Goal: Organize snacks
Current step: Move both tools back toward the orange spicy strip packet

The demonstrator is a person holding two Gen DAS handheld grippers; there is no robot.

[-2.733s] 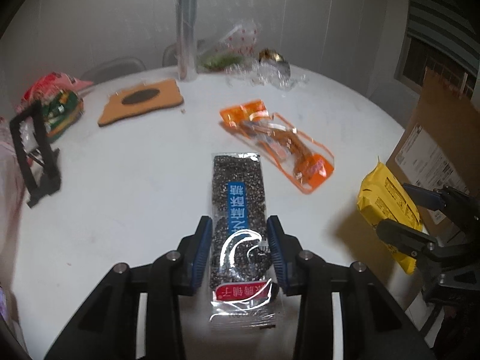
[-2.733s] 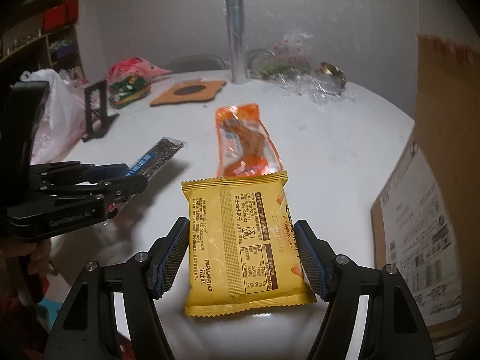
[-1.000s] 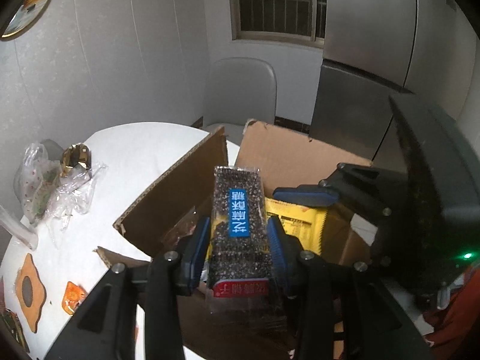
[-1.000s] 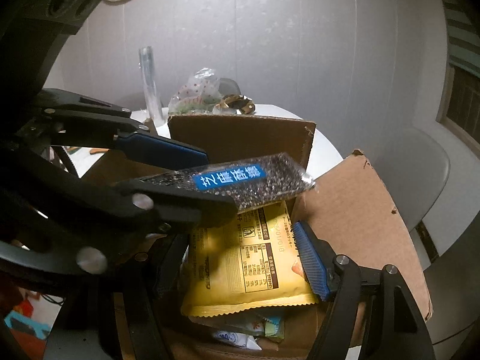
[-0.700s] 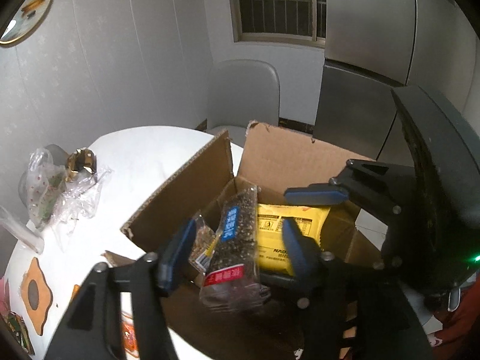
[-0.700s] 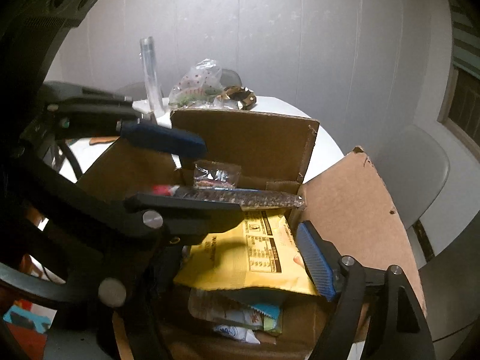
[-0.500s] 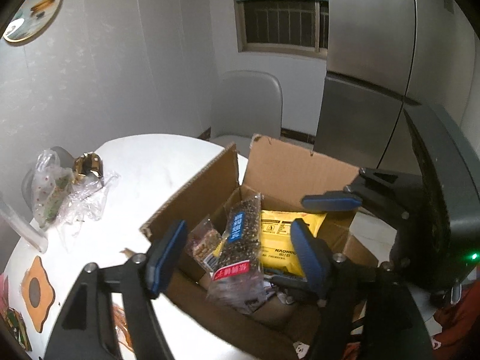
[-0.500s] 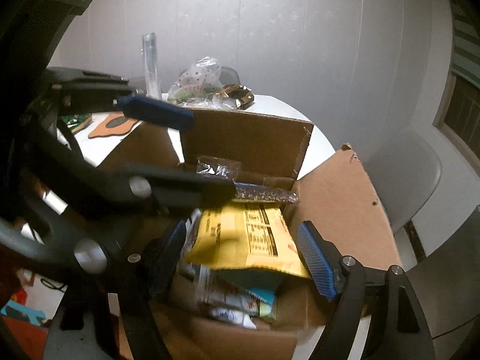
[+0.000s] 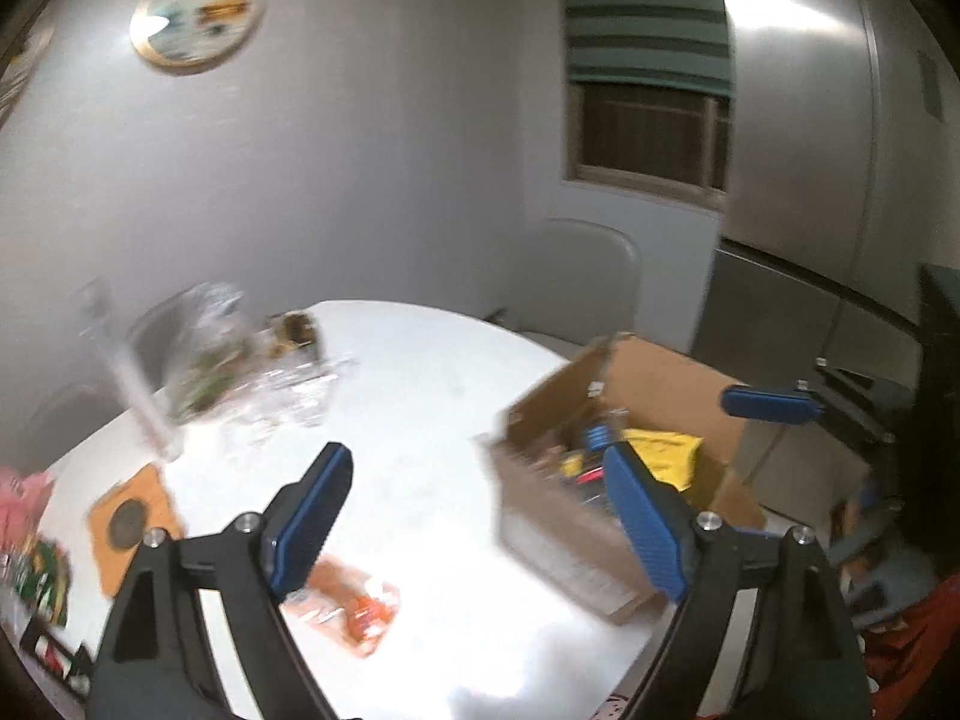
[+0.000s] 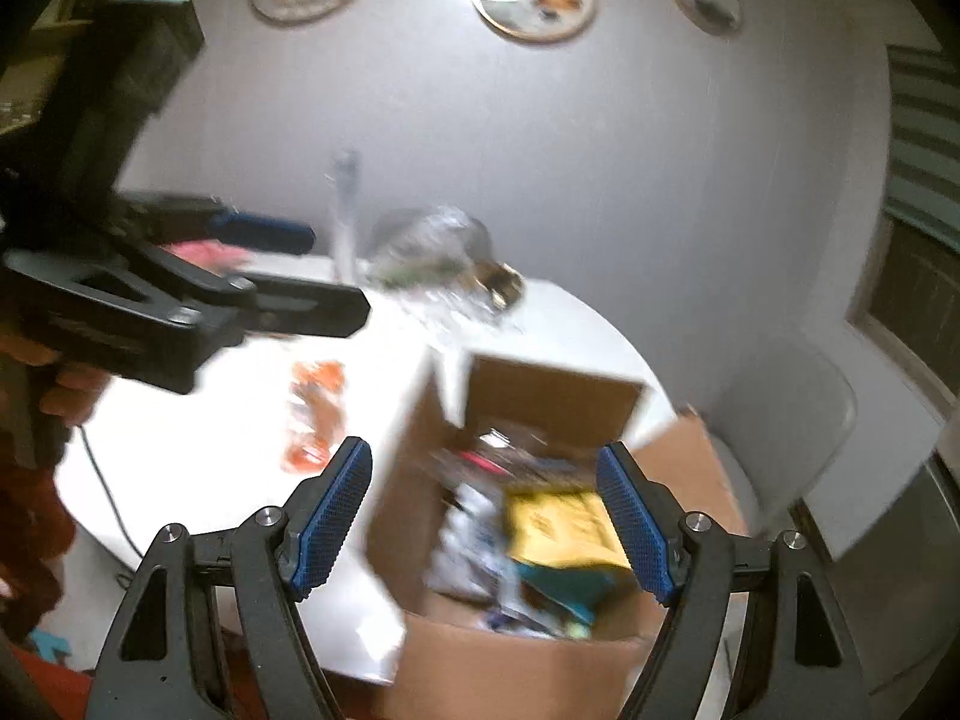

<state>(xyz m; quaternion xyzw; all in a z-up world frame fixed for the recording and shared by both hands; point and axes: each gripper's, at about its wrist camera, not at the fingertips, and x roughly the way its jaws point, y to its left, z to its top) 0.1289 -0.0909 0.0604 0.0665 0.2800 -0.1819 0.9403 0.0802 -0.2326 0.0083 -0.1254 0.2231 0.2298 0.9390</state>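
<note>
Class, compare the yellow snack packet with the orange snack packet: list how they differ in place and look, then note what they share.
The yellow snack packet lies inside the cardboard box; the orange snack packet lies out on the white table. The yellow one looks opaque with dark print; the orange one has clear parts. Neither is held by a gripper.

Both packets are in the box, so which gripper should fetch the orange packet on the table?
Left, probably. The left gripper, jaws opening and empty, points over the white round table just above the orange plastic snack packet. The right gripper faces the brown cardboard box.
</note>
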